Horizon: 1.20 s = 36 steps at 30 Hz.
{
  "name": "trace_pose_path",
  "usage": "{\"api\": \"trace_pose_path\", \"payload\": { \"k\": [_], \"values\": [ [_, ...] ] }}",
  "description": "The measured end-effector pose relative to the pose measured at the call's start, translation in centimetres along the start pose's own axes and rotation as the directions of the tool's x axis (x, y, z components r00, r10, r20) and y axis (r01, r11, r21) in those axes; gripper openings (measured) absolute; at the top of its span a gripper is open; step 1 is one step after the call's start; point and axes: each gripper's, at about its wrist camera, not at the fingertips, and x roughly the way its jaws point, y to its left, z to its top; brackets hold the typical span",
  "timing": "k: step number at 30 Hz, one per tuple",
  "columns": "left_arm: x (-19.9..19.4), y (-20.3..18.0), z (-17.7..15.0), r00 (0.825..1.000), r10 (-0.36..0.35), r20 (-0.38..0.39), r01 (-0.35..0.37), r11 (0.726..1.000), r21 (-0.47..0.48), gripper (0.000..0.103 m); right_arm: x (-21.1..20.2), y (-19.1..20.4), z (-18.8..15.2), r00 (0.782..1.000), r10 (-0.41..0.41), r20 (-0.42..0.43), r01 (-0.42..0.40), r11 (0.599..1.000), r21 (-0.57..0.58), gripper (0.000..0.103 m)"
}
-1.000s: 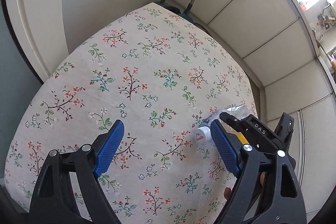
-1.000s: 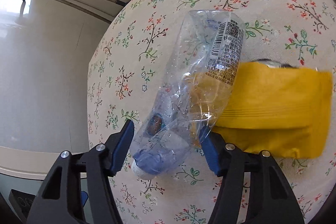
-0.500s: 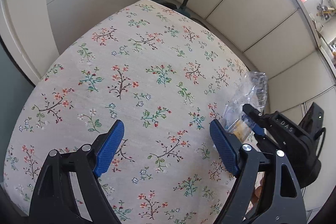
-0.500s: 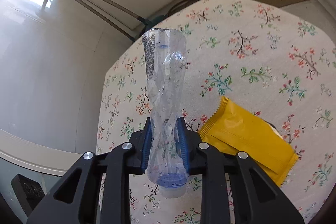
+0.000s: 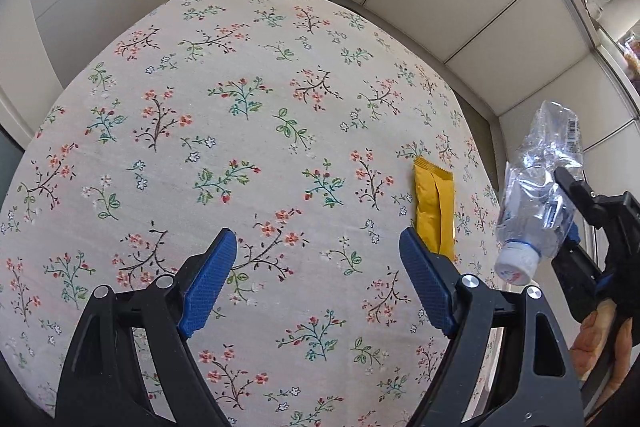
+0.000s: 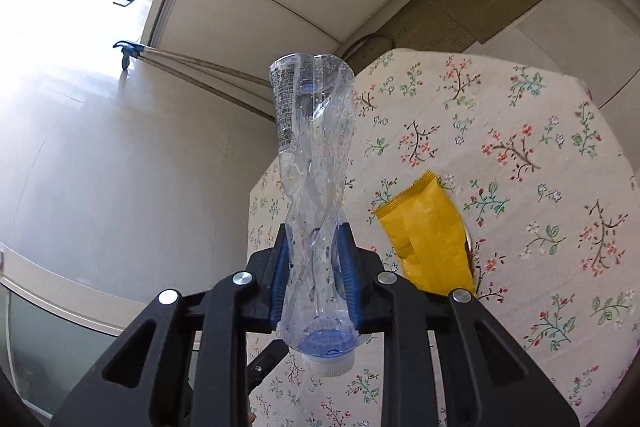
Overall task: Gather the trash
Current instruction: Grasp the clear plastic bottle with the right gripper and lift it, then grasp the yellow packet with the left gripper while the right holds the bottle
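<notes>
- The right gripper (image 6: 314, 277) pinches a crushed clear plastic bottle with a white cap (image 6: 312, 195) near its neck, blue pads pressed into the crumpled walls, cap end toward the camera.
- The bottle hangs in the air off the edge of the floral tablecloth (image 5: 248, 131) — well clear of the cloth.
- To do this carry well, I judge the squeeze should stay firm: thin crushed plastic can slip or twist.
- The left gripper (image 5: 316, 279) is spread wide and empty above the cloth.
- A flat yellow snack wrapper (image 5: 434, 211) lies on the cloth just beyond its right finger (image 5: 426, 281) — likely the next pickup; shift right to centre it.
</notes>
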Motion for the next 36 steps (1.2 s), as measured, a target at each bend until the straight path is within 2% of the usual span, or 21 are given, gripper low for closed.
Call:
{"api": "trace_pose_path", "payload": {
  "k": [5, 9, 14, 22, 24, 28, 30, 35, 36],
  "values": [
    [1.6, -2.9, -0.4, 1.000, 0.020, -0.004, -0.020, 0.997, 0.072, 0.079, -3.9, -0.3, 0.9, 0.997, -0.021, 0.073, 0.023, 0.999, -0.030, 0.024],
    [4.5, -6.3, -0.1, 0.998, 0.024, -0.052, -0.020, 0.996, 0.090, 0.080, -7.0, -1.9, 1.9, 0.992, -0.042, 0.121, 0.045, 0.999, -0.018, 0.024],
    [8.4, -11.0, 0.1, 0.993, 0.075, -0.087, -0.061, 0.986, 0.155, 0.081, -10.1, -4.5, 3.2, 0.984, -0.065, 0.163, 0.064, 0.998, 0.015, 0.024],
    [14.3, -15.1, 0.4, 0.973, 0.186, -0.138, -0.157, 0.968, 0.197, 0.082, -12.4, -7.9, 4.2, 0.982, -0.076, 0.172, 0.069, 0.996, 0.050, 0.024],
    [15.0, -15.7, 0.3, 0.968, 0.219, -0.121, -0.191, 0.959, 0.210, 0.085, -12.6, -8.4, 4.4, 0.982, -0.075, 0.173, 0.066, 0.996, 0.058, 0.024],
    [16.0, -16.8, -0.3, 0.953, 0.288, -0.098, -0.252, 0.929, 0.272, 0.084, -13.0, -8.9, 4.6, 0.983, -0.070, 0.172, 0.060, 0.996, 0.064, 0.024],
    [16.1, -16.9, -0.6, 0.948, 0.309, -0.073, -0.275, 0.915, 0.295, 0.081, -13.0, -9.0, 4.6, 0.983, -0.069, 0.169, 0.059, 0.996, 0.064, 0.024],
    [15.7, -17.1, -0.9, 0.953, 0.301, -0.027, -0.275, 0.902, 0.332, 0.059, -12.7, -8.9, 4.4, 0.985, -0.071, 0.156, 0.063, 0.996, 0.057, 0.024],
    [15.5, -17.0, -1.0, 0.955, 0.297, -0.022, -0.273, 0.902, 0.335, 0.052, -12.7, -8.8, 4.4, 0.985, -0.072, 0.155, 0.064, 0.996, 0.054, 0.024]
  ]
}}
